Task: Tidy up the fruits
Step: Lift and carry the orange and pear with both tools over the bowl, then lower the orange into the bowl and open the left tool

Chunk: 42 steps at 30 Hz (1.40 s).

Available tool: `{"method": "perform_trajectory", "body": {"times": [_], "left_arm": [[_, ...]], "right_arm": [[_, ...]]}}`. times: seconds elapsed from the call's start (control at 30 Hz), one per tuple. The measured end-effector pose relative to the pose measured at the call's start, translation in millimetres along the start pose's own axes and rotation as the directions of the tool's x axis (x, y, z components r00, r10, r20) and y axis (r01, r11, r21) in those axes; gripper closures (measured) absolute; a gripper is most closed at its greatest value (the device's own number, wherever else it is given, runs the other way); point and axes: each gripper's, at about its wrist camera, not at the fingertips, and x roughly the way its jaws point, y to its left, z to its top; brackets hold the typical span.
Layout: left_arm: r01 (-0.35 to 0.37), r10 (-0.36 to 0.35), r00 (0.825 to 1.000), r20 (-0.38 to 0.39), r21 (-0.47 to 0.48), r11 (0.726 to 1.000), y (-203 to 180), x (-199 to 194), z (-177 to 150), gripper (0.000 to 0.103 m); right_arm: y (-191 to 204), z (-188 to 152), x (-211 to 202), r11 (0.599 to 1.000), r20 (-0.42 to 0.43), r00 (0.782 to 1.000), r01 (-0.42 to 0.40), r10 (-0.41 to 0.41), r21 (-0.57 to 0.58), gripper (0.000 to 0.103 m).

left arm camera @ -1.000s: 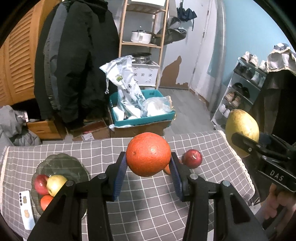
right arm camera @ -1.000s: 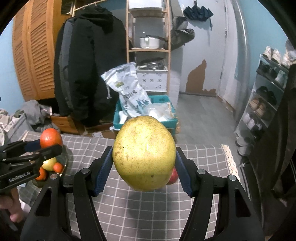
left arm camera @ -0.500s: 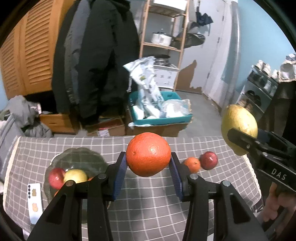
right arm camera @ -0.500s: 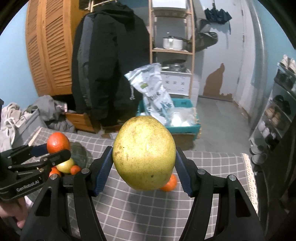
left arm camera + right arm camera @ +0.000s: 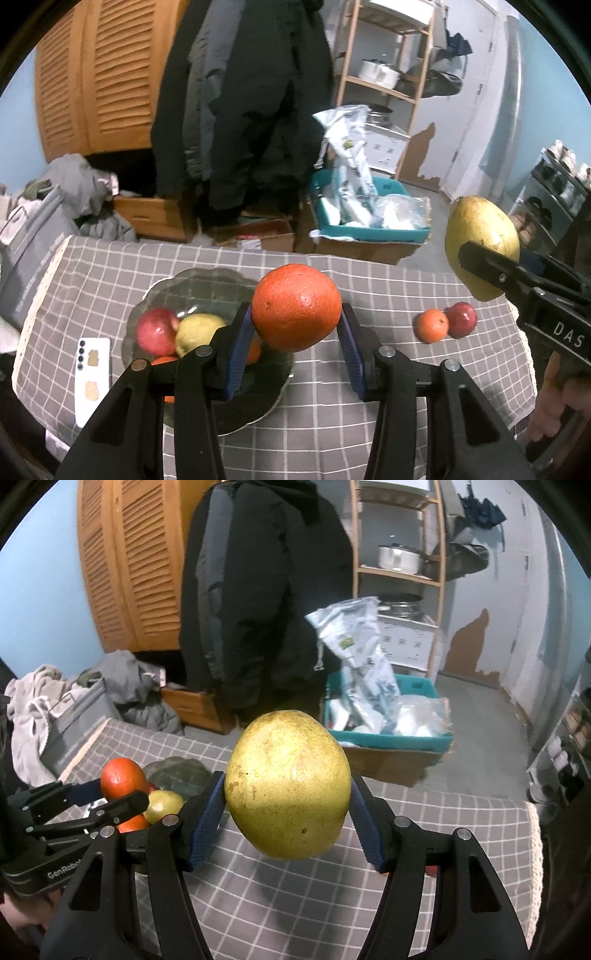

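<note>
While both grippers hang over the grey checked tablecloth (image 5: 332, 424), each one carries a fruit: the left gripper (image 5: 297, 334) has its blue pads pinched on the sides of a large orange (image 5: 297, 306), and the right gripper (image 5: 288, 816) clamps a big yellow-green pomelo-like fruit (image 5: 288, 788) between its own pads. Both fruits are clear of the table, gripped in the air.

The step in hand looks like the carry toward the dark glass bowl (image 5: 184, 284), which sits on the cloth toward the left side of the table. It already holds a red apple (image 5: 155, 330), a yellow-green apple (image 5: 197, 332) and what seem to be one or two small oranges partly hidden behind the left gripper's finger. In the left wrist view the orange appears just above and beside the bowl's right rim, so that hand seems nearest to a drop.

On the right of the cloth a small orange (image 5: 430, 325) and a small red apple (image 5: 461, 319) lie touching, not yet gathered. A white phone (image 5: 92, 376) lies just left of the bowl.

The next move, as I judge it, calls for lowering the orange over a free spot in the bowl before spreading the pads, so it settles without knocking the apples; the heavier yellow fruit needs the remaining room and a low release
</note>
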Motion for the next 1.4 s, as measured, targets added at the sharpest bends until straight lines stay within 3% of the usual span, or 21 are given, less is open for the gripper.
{"method": "perform_trajectory", "body": {"times": [0.6,1.17,1.27,1.4], "left_arm": [[-0.068,0.059,0.993,-0.100,-0.091,0.993,63,30,-24,0.057],[-0.106,0.070,0.965,-0.254,-0.133,0.985,86,80,-55,0.057],[-0.104,0.066,0.964,-0.259,-0.137,0.985,88,82,-56,0.050],[-0.110,0.075,0.967,-0.243,-0.135,0.985,88,80,-54,0.029]], "right_arm": [[58,1,68,0.994,-0.103,0.991,-0.096,0.090,-0.048,0.038],[84,-24,129,0.988,-0.240,0.962,-0.144,0.127,-0.054,0.038],[85,-27,134,0.988,-0.252,0.959,-0.146,0.128,-0.052,0.038],[86,-28,141,0.987,-0.265,0.955,-0.153,0.137,-0.040,0.038]]}}
